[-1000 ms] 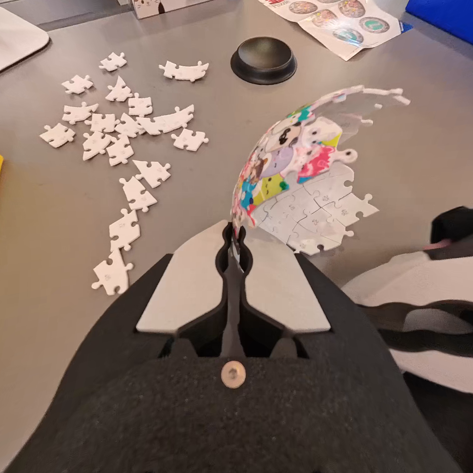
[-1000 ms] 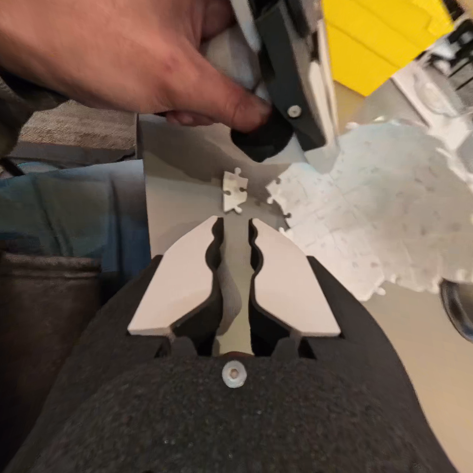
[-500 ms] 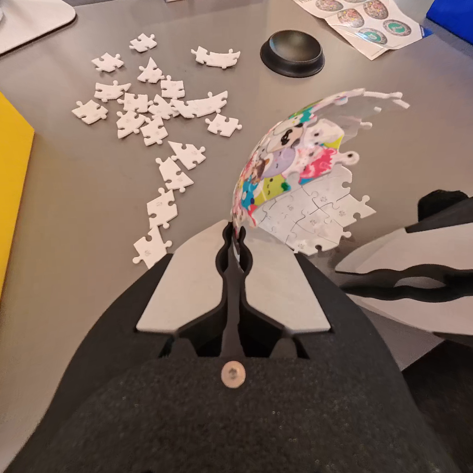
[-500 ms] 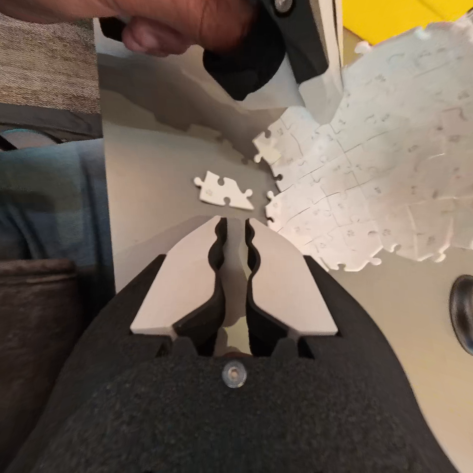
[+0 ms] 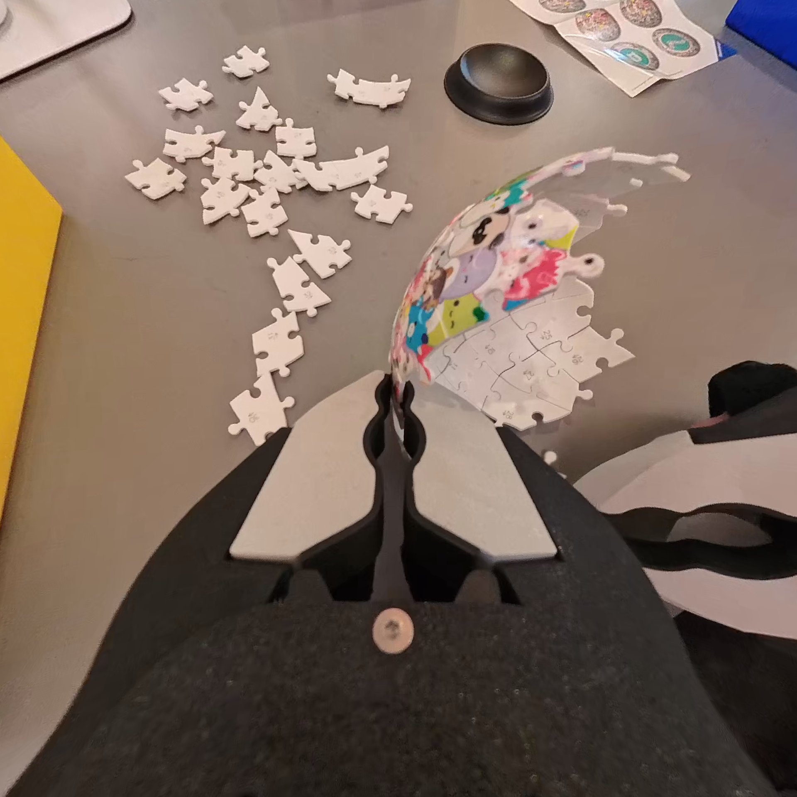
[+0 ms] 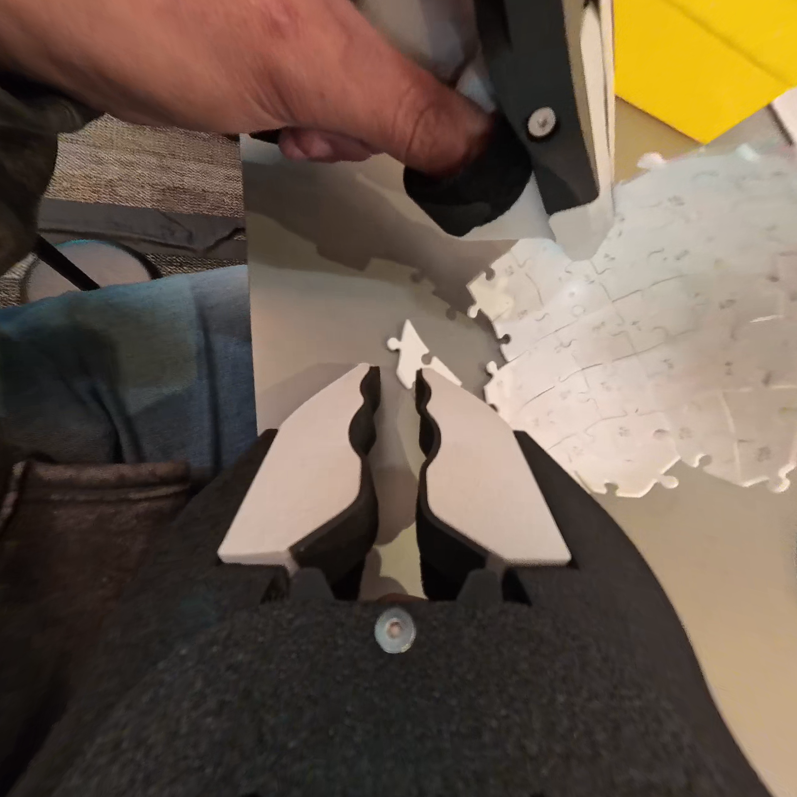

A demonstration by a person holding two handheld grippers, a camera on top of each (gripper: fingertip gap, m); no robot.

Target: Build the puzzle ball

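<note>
left gripper (image 5: 396, 390): jaws pressed together on the lower edge of the partial puzzle ball (image 5: 496, 280), holding it up off the table (image 5: 129, 302)
partial puzzle ball: curved shell of joined pieces, printed colourful side facing left, plain white inner side facing right; its upper edge arcs over toward the right; in the right wrist view the white inner face (image 6: 647, 366) fills the right half of the frame
right gripper (image 6: 396, 371): jaws apart with a clear gap between them, nothing held; tips low over the table near its front edge
single piece (image 6: 414, 356): white, lying flat on the table just ahead of the right gripper's tips, partly hidden behind the right finger; whether it touches the finger cannot be told
loose pieces (image 5: 267, 185): scattered white side up on the table left of the shell, a trail of them running down toward the left gripper
black stand (image 5: 498, 82): round, dished, at the far side of the table, well apart from the shell
sheet (image 5: 625, 39): printed with circles, far right corner
yellow object (image 5: 21, 302): at the left edge of the table
hand (image 6: 258, 73): grips the left gripper's handle
</note>
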